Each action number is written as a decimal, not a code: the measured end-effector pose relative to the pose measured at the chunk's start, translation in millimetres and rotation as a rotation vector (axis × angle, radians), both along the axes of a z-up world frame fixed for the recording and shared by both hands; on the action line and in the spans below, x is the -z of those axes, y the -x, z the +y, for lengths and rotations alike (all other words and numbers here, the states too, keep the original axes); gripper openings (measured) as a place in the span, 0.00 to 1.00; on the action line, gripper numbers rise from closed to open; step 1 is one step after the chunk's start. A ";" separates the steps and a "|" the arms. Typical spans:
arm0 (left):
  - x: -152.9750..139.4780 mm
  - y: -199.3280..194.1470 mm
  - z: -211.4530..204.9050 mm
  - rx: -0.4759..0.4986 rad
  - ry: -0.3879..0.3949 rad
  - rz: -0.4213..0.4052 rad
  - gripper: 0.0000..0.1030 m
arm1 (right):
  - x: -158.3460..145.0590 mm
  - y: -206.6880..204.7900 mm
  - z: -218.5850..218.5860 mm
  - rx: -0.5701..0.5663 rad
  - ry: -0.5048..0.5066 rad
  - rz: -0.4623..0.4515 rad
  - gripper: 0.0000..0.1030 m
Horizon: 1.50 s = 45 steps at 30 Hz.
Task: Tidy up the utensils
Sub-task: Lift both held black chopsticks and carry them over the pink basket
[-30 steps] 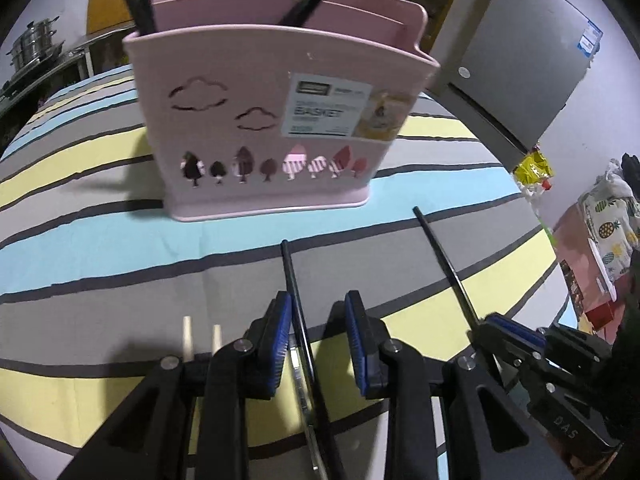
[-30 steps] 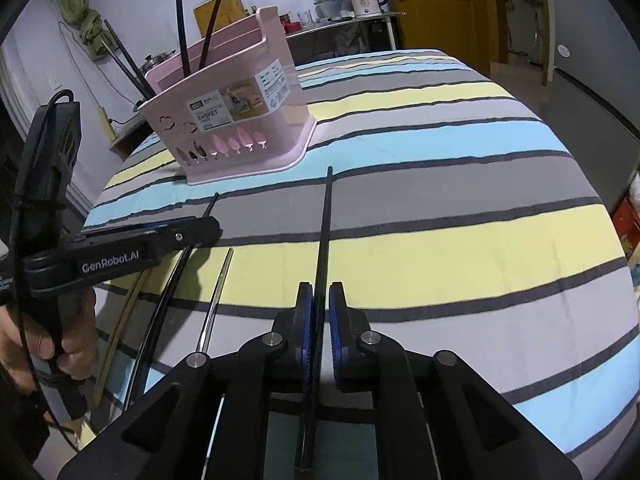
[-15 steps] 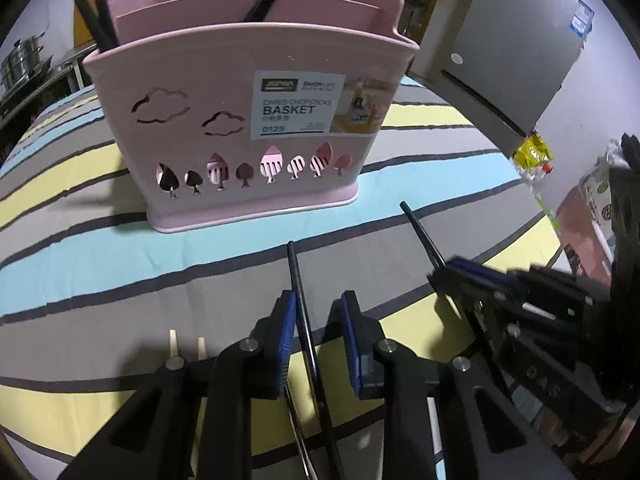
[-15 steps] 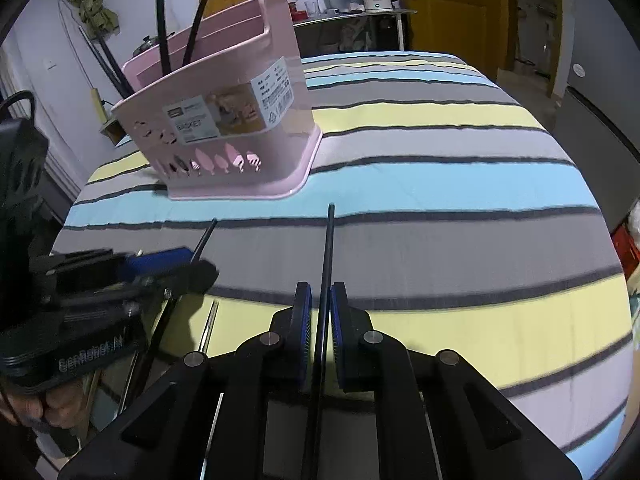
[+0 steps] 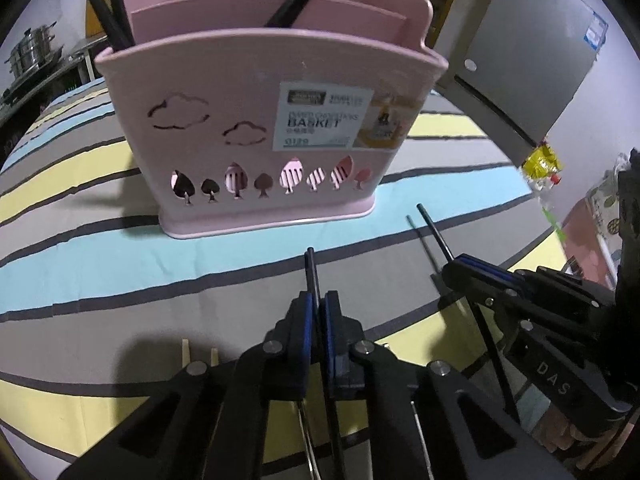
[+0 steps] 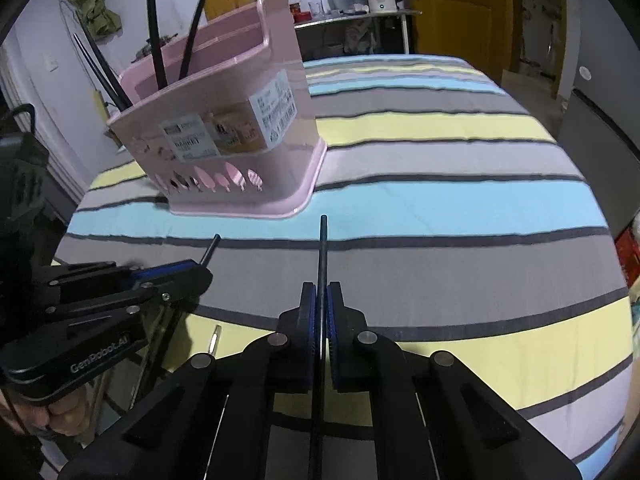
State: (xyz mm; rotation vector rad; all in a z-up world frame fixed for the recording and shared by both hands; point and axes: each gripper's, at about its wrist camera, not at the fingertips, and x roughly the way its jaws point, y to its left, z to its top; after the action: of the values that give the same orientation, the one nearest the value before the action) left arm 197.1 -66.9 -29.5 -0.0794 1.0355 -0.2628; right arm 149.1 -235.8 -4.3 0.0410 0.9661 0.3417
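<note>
Smooth pink plastic on the basket (image 5: 224,128), faint sheen, with a glossy paper label (image 5: 324,120) stuck to its front. Beneath it the striped tablecloth (image 6: 440,208) looks like soft matt woven cloth. The black chopsticks (image 6: 322,248) read matt and slim. Pale bare-wood chopstick tips (image 5: 186,350) peek out, beside a thin shiny metal rod (image 6: 215,338).

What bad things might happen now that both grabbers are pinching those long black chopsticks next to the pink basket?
1. Each gripper, left and right, pinches one thin black chopstick between narrow pads; it might swivel or slip when lifted.
2. The pink basket stands loose on the striped cloth; a poke from a long tip could shove or tip it.
3. The grippers are close together, so the two chopsticks could cross and knock.
</note>
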 end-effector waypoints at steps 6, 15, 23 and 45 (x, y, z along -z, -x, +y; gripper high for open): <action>-31.0 10.8 6.0 0.007 0.059 -0.054 0.05 | -31.0 7.4 -6.2 0.001 -0.029 -0.063 0.05; -93.3 21.5 19.7 0.021 0.108 -0.174 0.05 | -82.4 19.8 -18.5 0.015 -0.086 -0.178 0.05; -140.0 30.8 18.2 0.040 0.118 -0.287 0.05 | -119.4 29.2 -20.7 0.019 -0.103 -0.276 0.05; -158.6 50.7 27.5 0.055 0.098 -0.339 0.05 | -135.1 61.7 -29.5 0.029 -0.101 -0.339 0.05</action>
State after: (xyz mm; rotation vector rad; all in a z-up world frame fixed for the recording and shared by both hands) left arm 146.4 -39.4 129.1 -0.0909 0.6884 -0.3638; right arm 87.4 -265.3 130.8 0.0864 0.6120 0.3572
